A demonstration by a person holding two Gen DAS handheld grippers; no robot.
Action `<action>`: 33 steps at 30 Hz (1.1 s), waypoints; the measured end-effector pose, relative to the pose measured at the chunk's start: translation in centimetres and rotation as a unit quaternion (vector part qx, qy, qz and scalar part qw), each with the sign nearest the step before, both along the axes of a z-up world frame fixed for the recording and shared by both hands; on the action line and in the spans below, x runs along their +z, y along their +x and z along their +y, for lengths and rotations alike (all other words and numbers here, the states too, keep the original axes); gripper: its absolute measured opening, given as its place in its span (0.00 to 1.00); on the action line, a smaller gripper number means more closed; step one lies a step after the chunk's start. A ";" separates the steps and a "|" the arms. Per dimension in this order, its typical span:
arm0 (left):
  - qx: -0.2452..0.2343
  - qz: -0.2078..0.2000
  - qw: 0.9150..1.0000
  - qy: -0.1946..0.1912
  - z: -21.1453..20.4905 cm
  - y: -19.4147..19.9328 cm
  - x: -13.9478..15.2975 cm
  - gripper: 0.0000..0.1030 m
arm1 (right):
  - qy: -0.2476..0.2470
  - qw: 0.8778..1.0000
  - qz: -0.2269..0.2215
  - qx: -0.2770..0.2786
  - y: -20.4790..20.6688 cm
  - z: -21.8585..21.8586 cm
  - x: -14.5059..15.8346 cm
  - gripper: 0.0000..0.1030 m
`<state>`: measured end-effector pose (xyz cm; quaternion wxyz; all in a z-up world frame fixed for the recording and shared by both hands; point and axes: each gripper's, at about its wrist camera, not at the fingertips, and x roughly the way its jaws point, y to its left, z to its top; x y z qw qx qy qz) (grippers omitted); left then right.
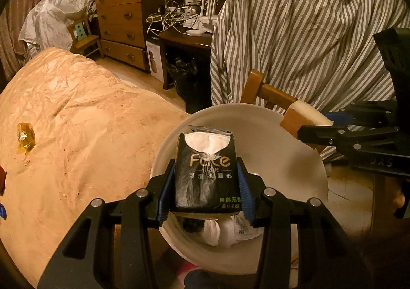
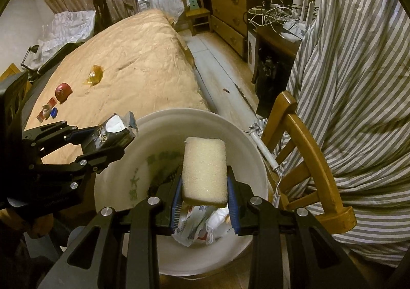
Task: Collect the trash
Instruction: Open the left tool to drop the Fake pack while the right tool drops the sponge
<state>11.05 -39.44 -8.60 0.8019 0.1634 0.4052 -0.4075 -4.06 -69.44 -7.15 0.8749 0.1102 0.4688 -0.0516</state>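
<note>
My left gripper (image 1: 205, 171) is shut on a black tissue pack (image 1: 206, 173) with white tissue showing at its torn top, held over the mouth of a white bucket (image 1: 302, 161). In the right wrist view that pack (image 2: 112, 132) hangs over the bucket's left rim (image 2: 164, 116). My right gripper (image 2: 205, 179) is shut on a pale sponge (image 2: 205, 168), also above the bucket; the sponge (image 1: 307, 115) shows at the bucket's far right rim in the left wrist view. Crumpled white wrappers (image 2: 200, 225) lie at the bucket's bottom.
A bed with a tan cover (image 2: 128, 63) lies left of the bucket, bearing a yellow wrapper (image 2: 94, 75), a red round item (image 2: 62, 92) and small scraps (image 2: 48, 111). A wooden chair (image 2: 307, 150) draped with striped cloth (image 2: 358, 84) stands right. A dresser (image 2: 230, 7) is behind.
</note>
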 end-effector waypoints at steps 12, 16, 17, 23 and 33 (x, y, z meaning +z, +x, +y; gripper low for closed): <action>0.003 -0.004 1.000 0.000 -0.4 0.2 0.3 0.42 | 0.004 1.000 0.000 0.001 0.2 0.1 -0.2 0.31; 0.002 -0.003 1.000 0.000 -0.4 0.1 0.3 0.42 | 0.005 1.000 0.001 0.000 0.2 0.2 -0.3 0.31; 0.003 -0.002 1.000 0.000 -0.4 0.1 0.3 0.42 | 0.005 1.000 0.002 0.001 0.2 0.3 -0.3 0.31; 0.005 -0.002 1.000 0.000 -0.5 0.2 0.4 0.42 | 0.007 1.000 0.002 0.001 0.4 0.3 -0.6 0.31; 0.013 -0.006 1.000 0.007 -0.5 0.6 -0.4 0.48 | 0.016 1.000 0.002 0.005 0.8 0.3 -0.9 0.42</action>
